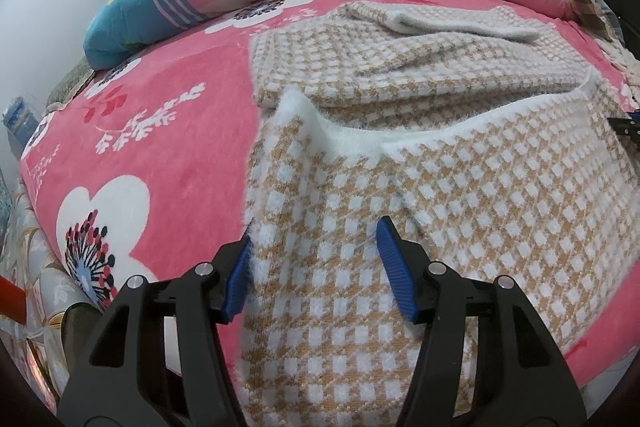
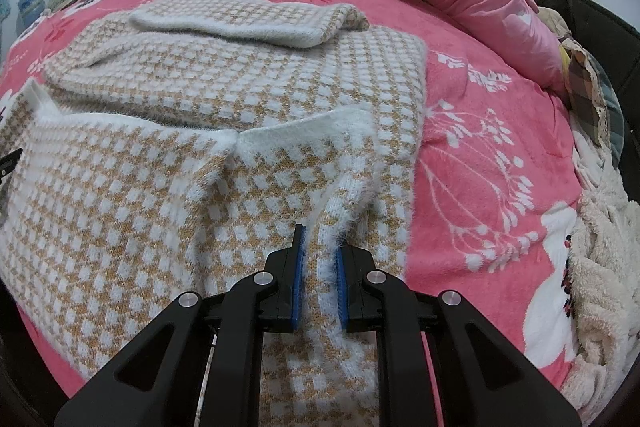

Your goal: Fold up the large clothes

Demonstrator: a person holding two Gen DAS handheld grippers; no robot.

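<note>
The left gripper [image 1: 314,233] pointed steeply down and forward, its two black arms spread apart and its blue pads [image 1: 390,247] standing well apart. The left pad sat at the left edge of the sweater [image 1: 460,187], the right pad lay on the knit, and a broad strip of the cloth ran between them; whether the pads pressed on it could not be told. The right gripper [image 2: 320,255] also pointed steeply down, its jaws drawn nearly together, the blue pads [image 2: 298,267] pinching a narrow fuzzy ridge of the sweater's right edge. Far right in the left wrist view, a black and blue tip of the right gripper showed.
</note>
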